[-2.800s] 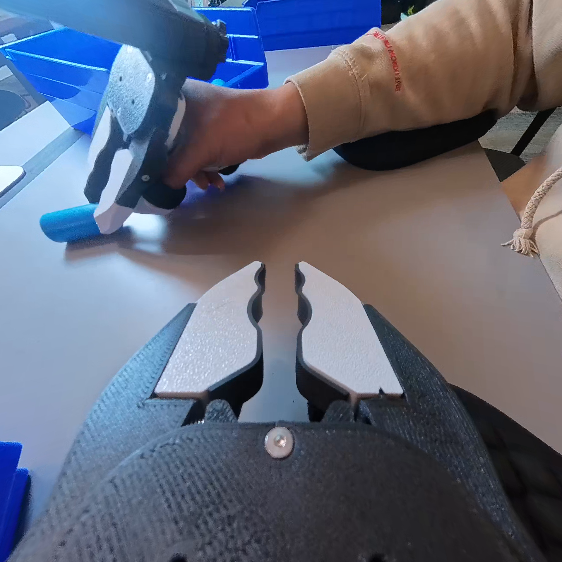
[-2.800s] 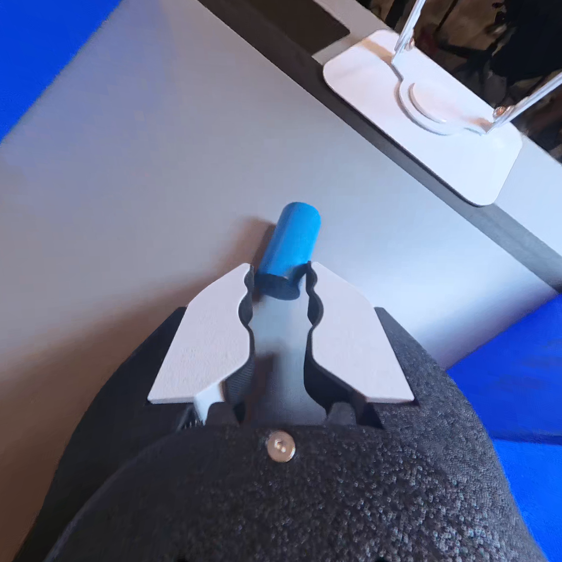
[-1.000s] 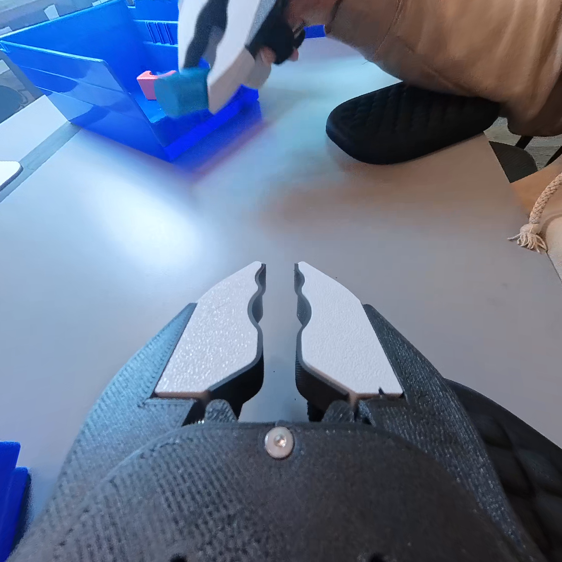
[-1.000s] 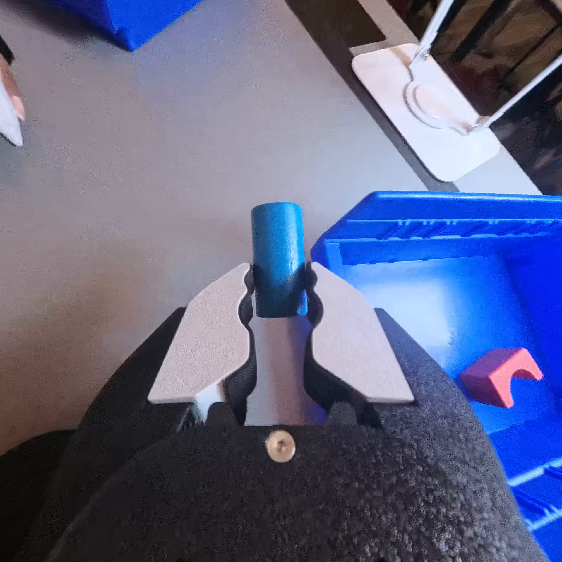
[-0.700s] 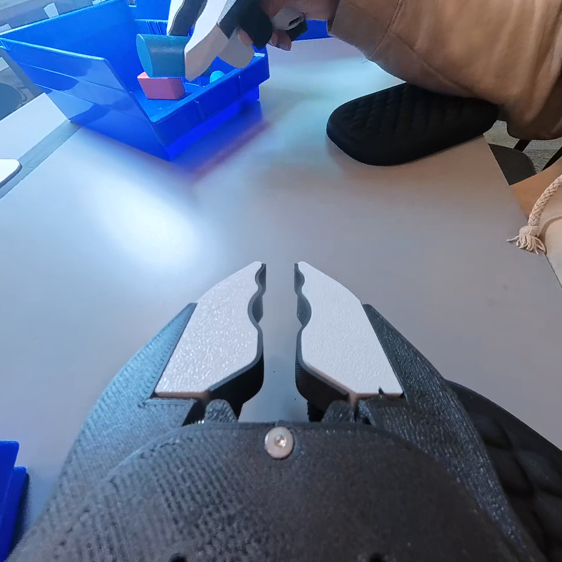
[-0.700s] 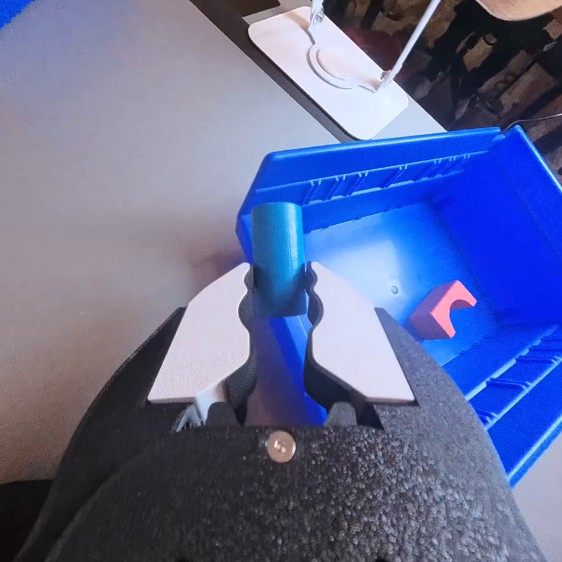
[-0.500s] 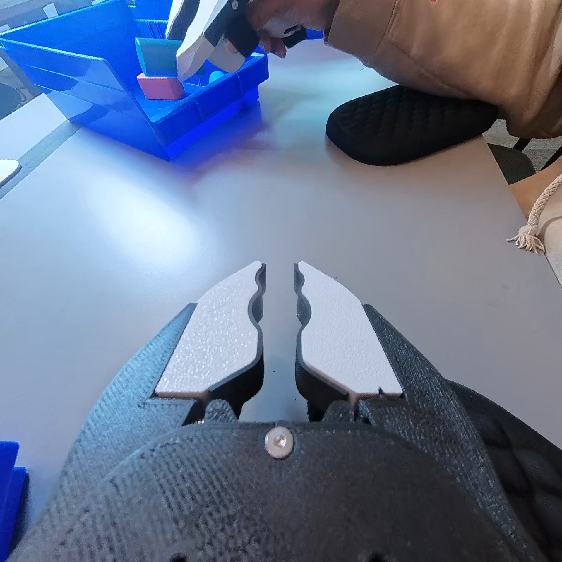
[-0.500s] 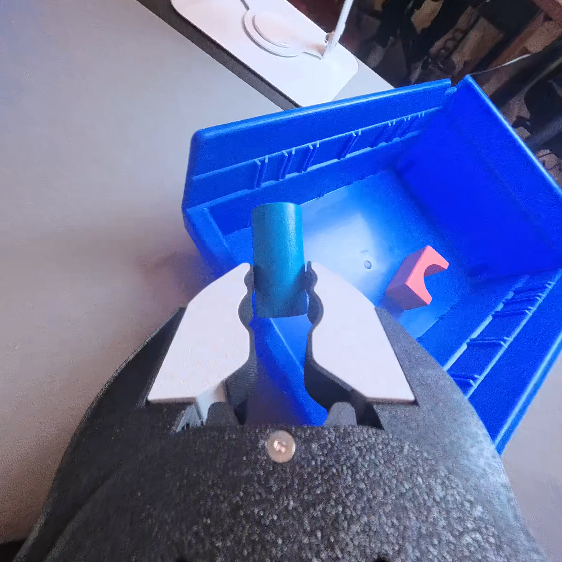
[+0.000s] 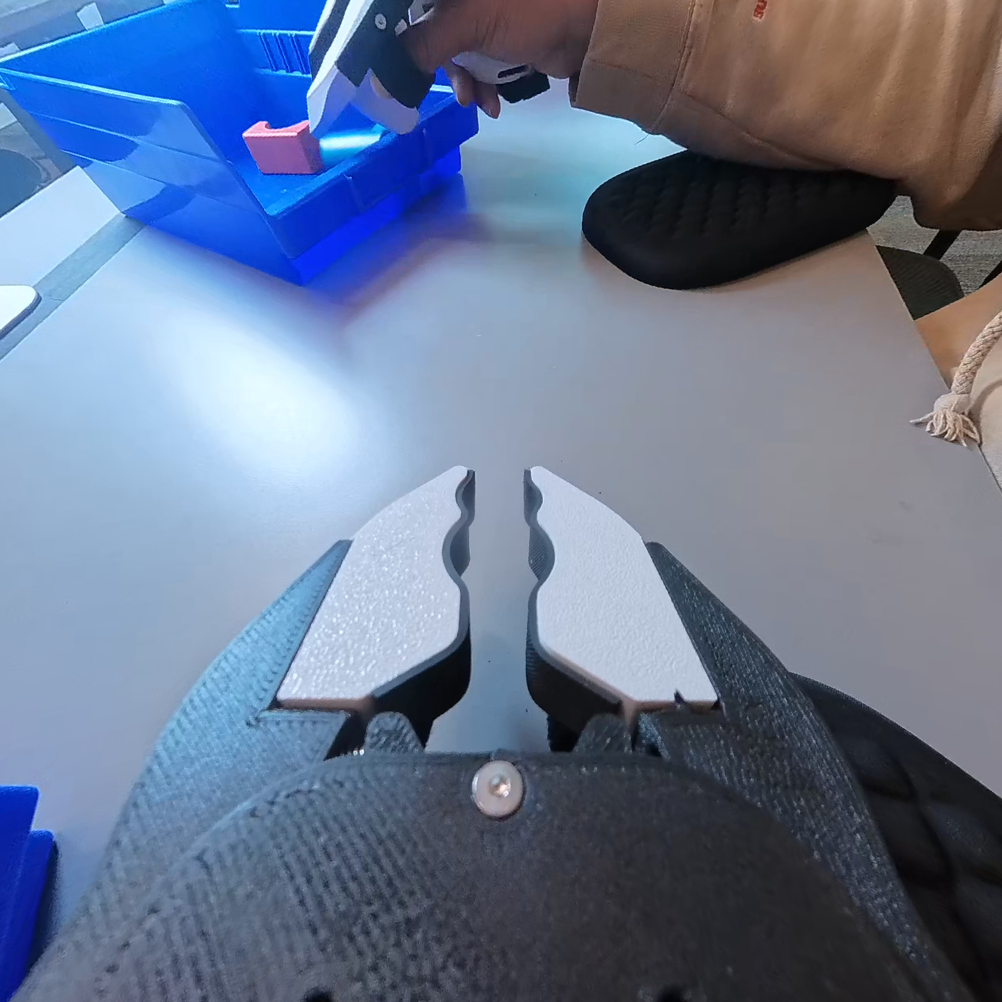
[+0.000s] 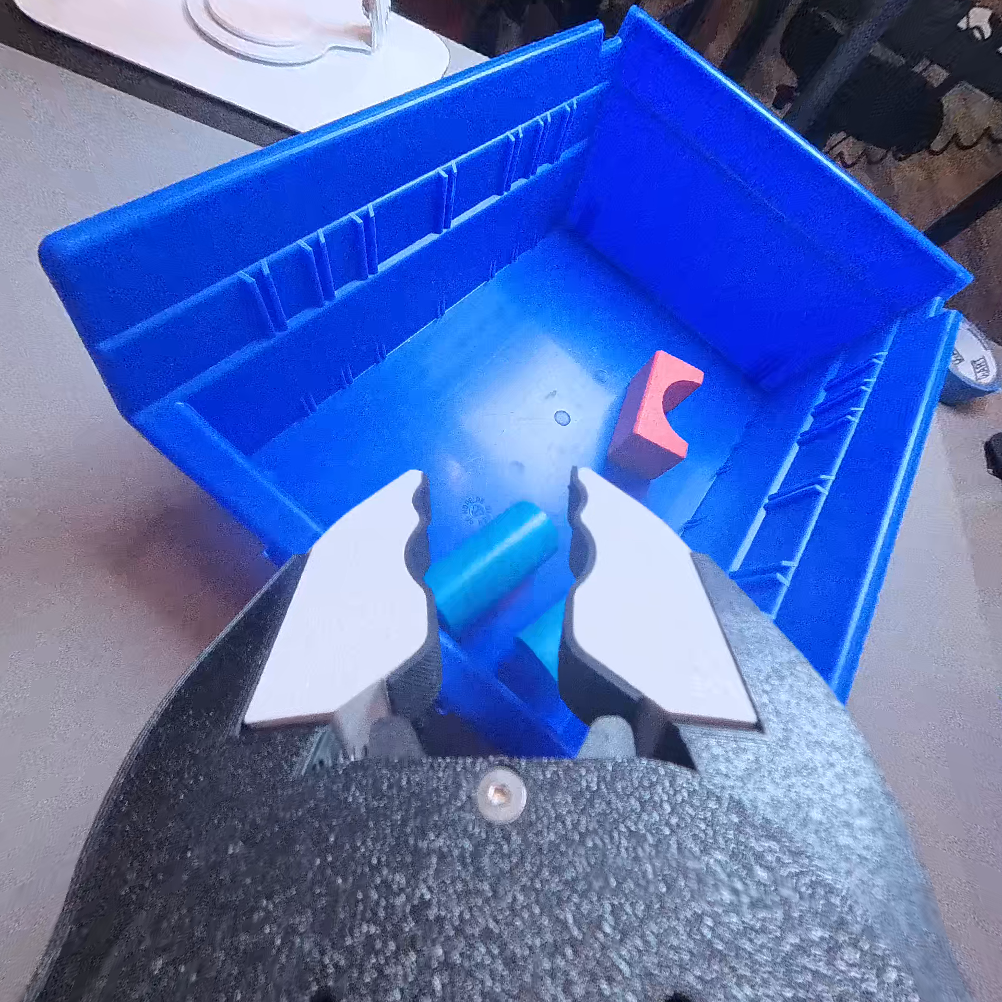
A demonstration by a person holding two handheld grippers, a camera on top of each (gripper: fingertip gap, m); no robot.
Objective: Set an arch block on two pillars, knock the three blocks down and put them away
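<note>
My right gripper (image 10: pixel 498 477) is open above the blue bin (image 10: pixel 325 260). A blue cylinder pillar (image 10: pixel 490 566) is loose below and between its fingers, inside the bin. Part of a second blue piece (image 10: pixel 542 642) shows just beneath it. The red arch block (image 10: pixel 653 415) lies on the bin floor to the right. In the left wrist view the right gripper (image 9: pixel 352 108) hangs over the bin (image 9: pixel 190 135), with the arch (image 9: pixel 279 149) and a blurred blue cylinder (image 9: pixel 349 146) under it. My left gripper (image 9: pixel 499 473) rests low over the grey table, jaws nearly together and empty.
A black padded wrist rest (image 9: pixel 732 217) lies at the far right of the table under a tan sleeve (image 9: pixel 786 81). A white stand base (image 10: pixel 325 65) sits behind the bin. A blue tape roll (image 10: pixel 973 368) lies right of the bin. Another blue object (image 9: pixel 16 867) is at my near left. It is some 9 cm from my right tips to the red arch block (image 10: pixel 653 415).
The right gripper took the blue cylinder off the table, carried it over the bin, then opened and let it go. The left gripper has not moved.
</note>
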